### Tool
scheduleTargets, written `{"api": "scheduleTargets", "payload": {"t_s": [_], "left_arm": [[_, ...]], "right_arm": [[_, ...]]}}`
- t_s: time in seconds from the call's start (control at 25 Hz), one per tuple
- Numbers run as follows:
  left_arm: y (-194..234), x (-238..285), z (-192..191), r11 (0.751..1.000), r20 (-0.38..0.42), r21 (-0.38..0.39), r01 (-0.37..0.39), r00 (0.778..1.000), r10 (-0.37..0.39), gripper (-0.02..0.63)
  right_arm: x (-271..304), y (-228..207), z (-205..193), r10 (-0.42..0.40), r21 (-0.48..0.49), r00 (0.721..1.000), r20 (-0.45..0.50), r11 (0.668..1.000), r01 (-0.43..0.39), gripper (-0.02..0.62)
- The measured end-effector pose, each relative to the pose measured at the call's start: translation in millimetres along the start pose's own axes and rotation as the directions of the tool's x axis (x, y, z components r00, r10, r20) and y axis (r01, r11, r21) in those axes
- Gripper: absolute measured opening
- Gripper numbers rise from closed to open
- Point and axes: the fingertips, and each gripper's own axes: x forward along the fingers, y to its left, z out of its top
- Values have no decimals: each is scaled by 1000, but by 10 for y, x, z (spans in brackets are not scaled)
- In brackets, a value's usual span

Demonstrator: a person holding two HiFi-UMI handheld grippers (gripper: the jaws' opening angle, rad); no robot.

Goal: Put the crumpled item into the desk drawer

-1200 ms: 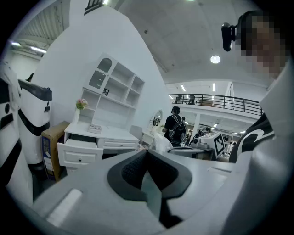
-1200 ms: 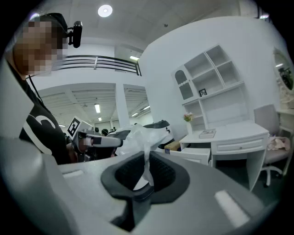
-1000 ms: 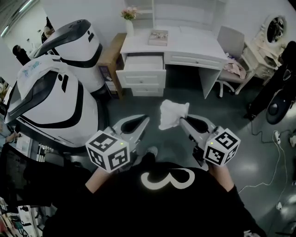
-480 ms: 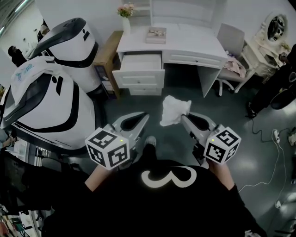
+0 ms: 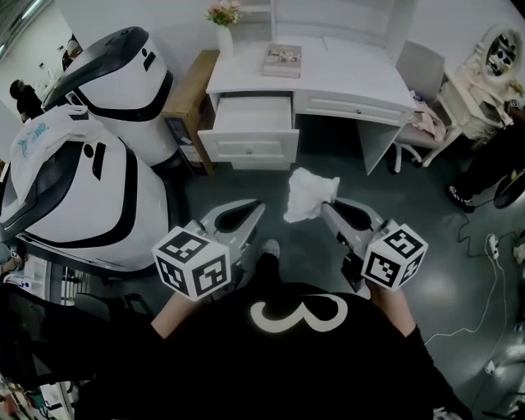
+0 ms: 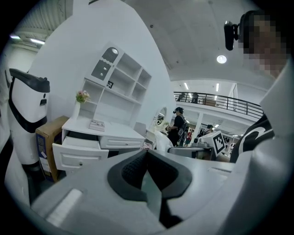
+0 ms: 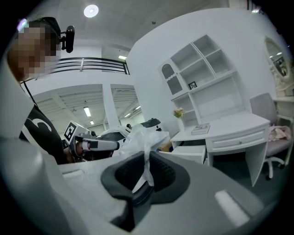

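A crumpled white plastic item point(image 5: 309, 194) hangs from my right gripper point(image 5: 325, 207), whose jaws are shut on it; in the right gripper view the crumpled item point(image 7: 142, 140) bulges out above the black pads. My left gripper point(image 5: 256, 207) is held level beside it with its jaws shut and nothing between them, seen close in the left gripper view point(image 6: 147, 153). Ahead stands the white desk point(image 5: 344, 78) with its top left drawer point(image 5: 253, 115) pulled open, also visible as the drawer point(image 6: 78, 146) and the drawer point(image 7: 189, 152). Both grippers are still well short of the desk.
Two large white and black machines point(image 5: 90, 180) stand at the left. A brown cabinet point(image 5: 187, 98) adjoins the desk, a book point(image 5: 281, 60) and flower vase point(image 5: 223, 23) rest on top. A white chair point(image 5: 418, 107) is at right; cables point(image 5: 476, 271) lie on the floor.
The desk and open drawer have drawn nearer and larger in the head view as both grippers advanced toward them. The crumpled item stays held in the right gripper.
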Motion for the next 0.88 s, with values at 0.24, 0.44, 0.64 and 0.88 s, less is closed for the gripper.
{"api": "scheduleTargets", "payload": {"t_s": [0.24,0.44,0.64,0.88], "left_arm": [[599,435,198,1000,-38,-25,2,999,-3,11],[1177,832,458,999,-64,-52,3,998,-6,11],[1774,1237,716,997,-83,-73,14,996,-20,11],[2412,1687,927,994,-86,-102,26,996,-35,11]], "right_arm": [[555,-493,132,-17,42,1000,-24,999,18,37],[1107,-903,349,-23,68,999,-42,997,26,37],[1676,-1292,568,-36,77,997,-70,996,42,37],[2237,-1736,747,-56,77,993,-109,995,64,37]]}}
